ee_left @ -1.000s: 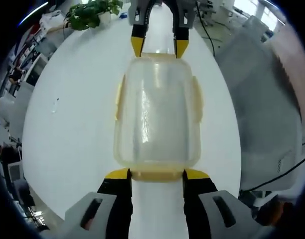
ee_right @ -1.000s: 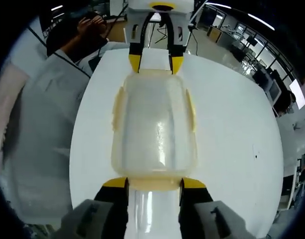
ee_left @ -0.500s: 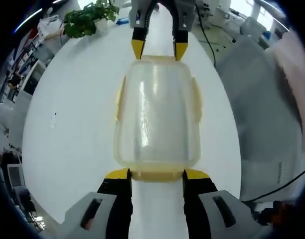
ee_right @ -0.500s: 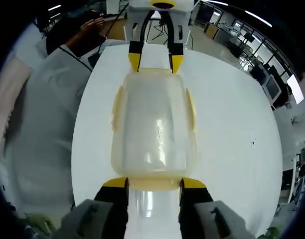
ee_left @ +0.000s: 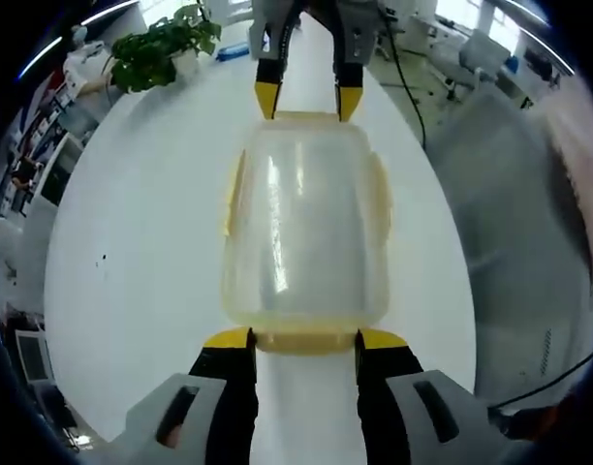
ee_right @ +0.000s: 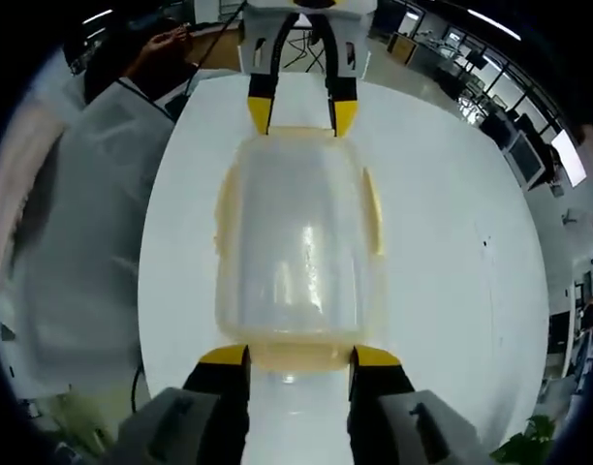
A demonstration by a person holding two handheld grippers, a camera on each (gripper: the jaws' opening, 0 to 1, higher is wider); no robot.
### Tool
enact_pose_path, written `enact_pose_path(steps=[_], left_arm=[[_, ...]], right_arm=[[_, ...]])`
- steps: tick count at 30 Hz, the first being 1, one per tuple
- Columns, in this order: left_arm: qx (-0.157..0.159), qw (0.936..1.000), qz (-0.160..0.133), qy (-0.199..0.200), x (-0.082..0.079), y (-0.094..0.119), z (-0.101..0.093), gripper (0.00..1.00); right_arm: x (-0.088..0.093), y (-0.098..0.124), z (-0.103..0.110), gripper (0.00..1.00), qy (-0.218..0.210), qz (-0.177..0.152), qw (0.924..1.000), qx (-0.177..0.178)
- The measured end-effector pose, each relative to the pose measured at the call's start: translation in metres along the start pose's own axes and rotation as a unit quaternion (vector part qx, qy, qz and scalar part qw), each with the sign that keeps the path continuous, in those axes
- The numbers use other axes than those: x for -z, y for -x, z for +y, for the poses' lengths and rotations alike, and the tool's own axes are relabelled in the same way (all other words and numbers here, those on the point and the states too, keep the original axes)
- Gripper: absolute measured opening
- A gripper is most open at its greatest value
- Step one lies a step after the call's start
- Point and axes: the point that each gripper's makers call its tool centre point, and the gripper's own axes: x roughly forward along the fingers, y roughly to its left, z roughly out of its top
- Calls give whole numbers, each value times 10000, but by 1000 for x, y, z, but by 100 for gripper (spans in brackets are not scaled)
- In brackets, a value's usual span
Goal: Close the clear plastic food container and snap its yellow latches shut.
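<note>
Two grippers bracketing one clear food container point(ee_left: 304, 228) on a white table point(ee_left: 132, 271), lid down. Nearest in the left gripper view, left gripper point(ee_left: 303, 338) spread wide, tips against the near yellow latch point(ee_left: 304, 341); right gripper point(ee_left: 304, 100) likewise parted at the far end. Same spread in the right gripper view point(ee_right: 298, 356). Beyond, potted plant point(ee_left: 153, 53) at the table's far edge.
</note>
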Motion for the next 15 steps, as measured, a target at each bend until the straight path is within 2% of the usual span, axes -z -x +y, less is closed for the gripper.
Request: enact_pose_path(steps=[10, 15], left_arm=[[-11, 10000, -83, 21, -25, -9, 6, 37], [20, 10000, -82, 12, -32, -14, 8, 37]], right_arm=[[27, 7, -9, 37, 19, 128, 9999, -10], [36, 6, -11, 37, 21, 191, 9998, -39]])
